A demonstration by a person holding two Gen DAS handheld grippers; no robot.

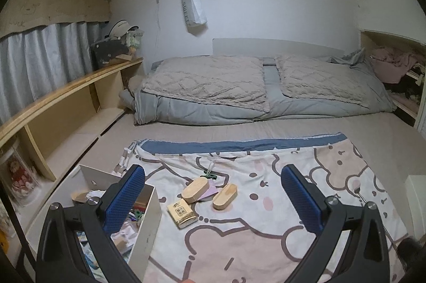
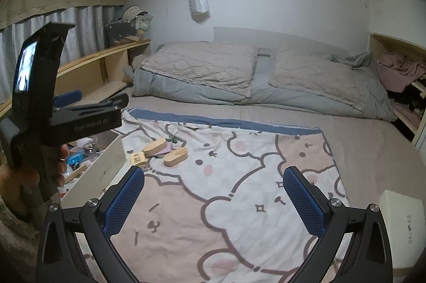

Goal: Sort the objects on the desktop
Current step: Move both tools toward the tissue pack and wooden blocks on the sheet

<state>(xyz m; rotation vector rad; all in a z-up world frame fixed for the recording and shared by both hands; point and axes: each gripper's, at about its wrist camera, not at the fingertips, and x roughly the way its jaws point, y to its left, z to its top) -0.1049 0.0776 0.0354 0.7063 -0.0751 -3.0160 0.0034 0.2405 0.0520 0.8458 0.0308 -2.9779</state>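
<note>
On a cartoon-print cloth lie two wooden oval blocks, a pink card under them, a small yellow box and a green clip. My left gripper is open and empty, hovering just before them. The same items show in the right wrist view: blocks, yellow box. My right gripper is open and empty, further back over the cloth. The left gripper body shows at left.
A white open box full of small items stands left of the cloth; it also shows in the right wrist view. Another white box sits at the right. Folded quilts lie behind. A wooden shelf runs along the left.
</note>
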